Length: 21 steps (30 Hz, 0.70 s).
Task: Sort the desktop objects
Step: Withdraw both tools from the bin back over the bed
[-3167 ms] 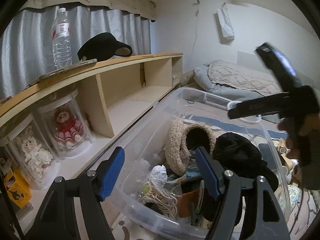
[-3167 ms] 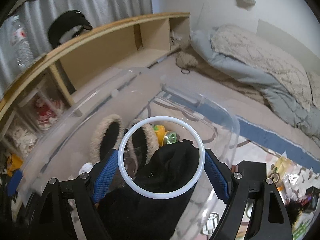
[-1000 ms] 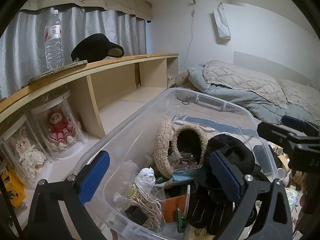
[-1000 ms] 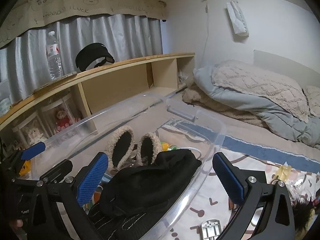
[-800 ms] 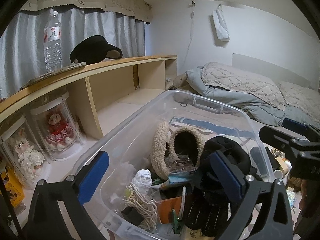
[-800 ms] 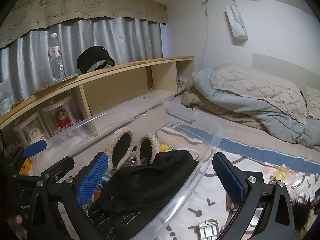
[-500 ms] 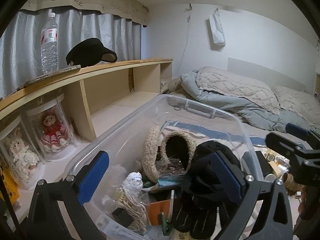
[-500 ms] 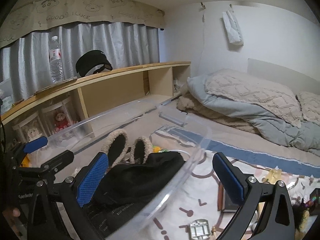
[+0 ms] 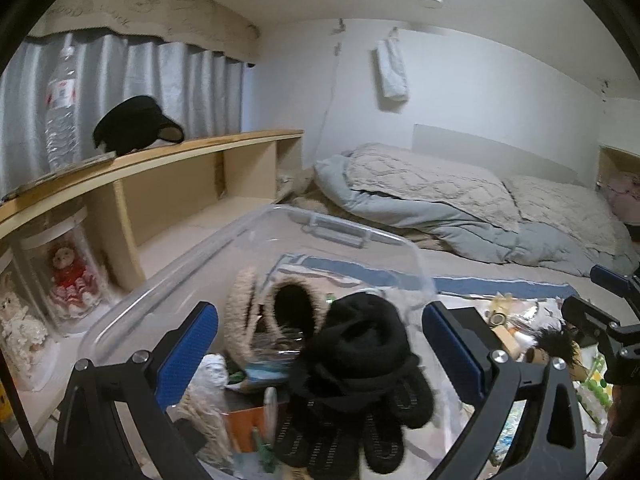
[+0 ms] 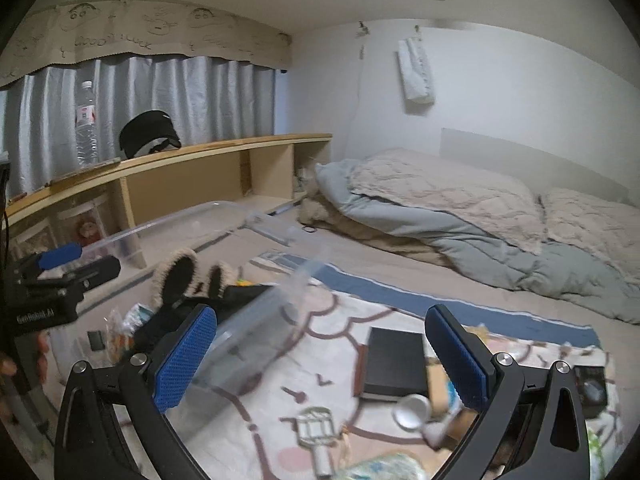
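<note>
Both of my grippers are spread wide with nothing between their blue pads. My left gripper [image 9: 320, 352] hangs over the clear plastic storage box [image 9: 352, 236]. Closest in that box lies a heap of black knitted gloves with dotted palms [image 9: 352, 392]; I cannot count them in the heap. Beside them are a white bundle of string [image 9: 204, 412] and something orange [image 9: 244, 424]. Behind the gloves stand two fluffy beige slippers with dark insides [image 9: 272, 312]. My right gripper [image 10: 320, 356] points past the box corner at the patterned cream mat [image 10: 280, 400]. Only this view shows one flat black box [image 10: 394, 360] and one small round silver thing [image 10: 410, 408] on the mat. It also shows my left gripper from the side, far left. Only the left view looks down into the box. Farther off, both views show the long wooden shelf [image 9: 168, 152] with one clear water bottle [image 9: 60, 108] and one black cap [image 9: 136, 124] on top. In the left view, two dolls in clear cases [image 9: 70, 272] stand under it. A bed with grey and beige quilts [image 10: 460, 208] lies at the back.
</note>
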Tool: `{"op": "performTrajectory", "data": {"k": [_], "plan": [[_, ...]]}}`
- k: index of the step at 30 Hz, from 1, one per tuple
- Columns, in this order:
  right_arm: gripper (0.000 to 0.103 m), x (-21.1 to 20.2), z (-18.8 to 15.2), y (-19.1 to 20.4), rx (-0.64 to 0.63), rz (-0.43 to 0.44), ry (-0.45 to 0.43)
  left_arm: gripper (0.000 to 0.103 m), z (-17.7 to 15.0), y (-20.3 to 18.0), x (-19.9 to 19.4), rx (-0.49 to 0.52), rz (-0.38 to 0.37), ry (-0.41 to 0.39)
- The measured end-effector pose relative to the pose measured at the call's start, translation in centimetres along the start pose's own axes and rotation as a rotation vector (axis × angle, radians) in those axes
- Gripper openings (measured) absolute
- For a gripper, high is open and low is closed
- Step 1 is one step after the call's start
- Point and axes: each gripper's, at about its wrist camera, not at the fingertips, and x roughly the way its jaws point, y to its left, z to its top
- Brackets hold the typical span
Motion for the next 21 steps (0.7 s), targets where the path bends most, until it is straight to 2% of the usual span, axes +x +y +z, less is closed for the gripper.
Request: {"op": "performTrajectory", "data": {"k": [11,21], "plan": [[0.103,-4.9,-2.7,-5.0,0.0,-0.138,-0.002,0.103,-0.1,-5.3,-0.6,0.028,-0.148,-0.015],[0.103,-8.2,-5.4,-9.6,0.071,-0.248,-0.052,0.103,-0.9,-9.3,-0.7,0.054,-0.223,-0.026]]}}
